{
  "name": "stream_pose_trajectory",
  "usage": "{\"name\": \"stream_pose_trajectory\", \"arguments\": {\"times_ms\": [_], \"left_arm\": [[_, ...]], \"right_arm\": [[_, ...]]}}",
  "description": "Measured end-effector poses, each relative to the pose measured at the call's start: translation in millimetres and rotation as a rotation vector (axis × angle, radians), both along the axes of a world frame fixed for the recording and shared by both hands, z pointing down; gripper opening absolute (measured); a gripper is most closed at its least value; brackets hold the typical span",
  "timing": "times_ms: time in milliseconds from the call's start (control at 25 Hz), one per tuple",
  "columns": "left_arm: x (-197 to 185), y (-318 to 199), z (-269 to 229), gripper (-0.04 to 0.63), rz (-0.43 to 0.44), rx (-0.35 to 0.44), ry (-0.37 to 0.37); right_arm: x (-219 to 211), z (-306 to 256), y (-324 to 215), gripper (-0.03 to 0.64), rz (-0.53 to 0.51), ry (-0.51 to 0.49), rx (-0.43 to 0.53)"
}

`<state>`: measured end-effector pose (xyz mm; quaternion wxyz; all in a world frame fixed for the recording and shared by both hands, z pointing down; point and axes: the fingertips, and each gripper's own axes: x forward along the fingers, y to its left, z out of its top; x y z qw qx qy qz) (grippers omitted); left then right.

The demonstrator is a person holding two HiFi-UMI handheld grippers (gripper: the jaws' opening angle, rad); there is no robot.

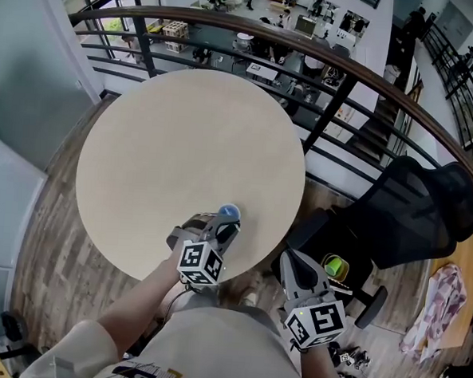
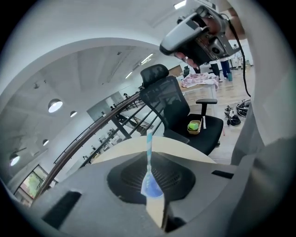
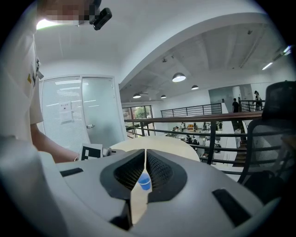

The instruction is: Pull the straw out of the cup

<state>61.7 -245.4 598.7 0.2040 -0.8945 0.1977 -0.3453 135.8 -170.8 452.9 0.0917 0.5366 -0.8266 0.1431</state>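
Note:
A small blue cup (image 1: pixel 228 214) stands near the front edge of the round beige table (image 1: pixel 175 140). My left gripper (image 1: pixel 224 230) is right at the cup, coming from the near side. In the left gripper view its jaws (image 2: pixel 149 175) are shut on a blue-and-white striped straw (image 2: pixel 149 147), which sticks up out of them, with the blue cup (image 2: pixel 151 187) just below. My right gripper (image 1: pixel 290 261) hangs off the table's right edge, jaws together and nothing held. In the right gripper view (image 3: pixel 145 157) the cup (image 3: pixel 144 183) shows small through the slit.
A black office chair (image 1: pixel 402 218) stands right of the table, with a green object (image 1: pixel 335 267) on its seat. A dark curved railing (image 1: pixel 309 49) runs behind the table. Pink cloth (image 1: pixel 441 305) lies at the far right. The floor is wood.

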Motion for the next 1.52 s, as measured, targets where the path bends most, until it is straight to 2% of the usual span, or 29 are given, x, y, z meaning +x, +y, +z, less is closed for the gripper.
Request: {"name": "stream_pose_trajectory", "arguments": {"times_ms": [120,240,400,560,720,760,960,1160,1320,1520], "left_arm": [[-1,1,-32,0.037,-0.026,-0.009,0.081],[-4,2,-75,0.037,-0.077,-0.079,0.215],[-10,6,-131,0.037,-0.090,-0.136,0.406],[-17,2,-190,0.036,-0.086,-0.122,0.543],[-25,1,-240,0.037,-0.102,-0.231,0.724],[-28,2,-253,0.036,-0.109,-0.232,0.750],[-46,10,-303,0.035,-0.121,-0.130,0.788],[-58,19,-315,0.037,-0.160,-0.047,0.808],[-62,28,-291,0.036,-0.188,-0.045,0.802],[-60,36,-259,0.035,-0.232,-0.124,0.820]], "right_arm": [[-4,-6,-4,0.025,-0.034,0.000,0.017],[-7,-16,-12,0.025,-0.052,0.001,0.040],[-8,-29,-22,0.025,-0.064,-0.014,0.061],[-8,-47,-30,0.026,-0.078,-0.022,0.095],[-6,-73,-36,0.025,-0.087,-0.037,0.136],[-7,-81,-36,0.025,-0.091,-0.051,0.147],[-16,-130,-28,0.026,-0.113,-0.092,0.239],[-21,-140,-19,0.025,-0.111,-0.036,0.294],[-25,-111,-13,0.026,-0.104,-0.049,0.234],[-23,-85,-5,0.025,-0.095,-0.081,0.165]]}}
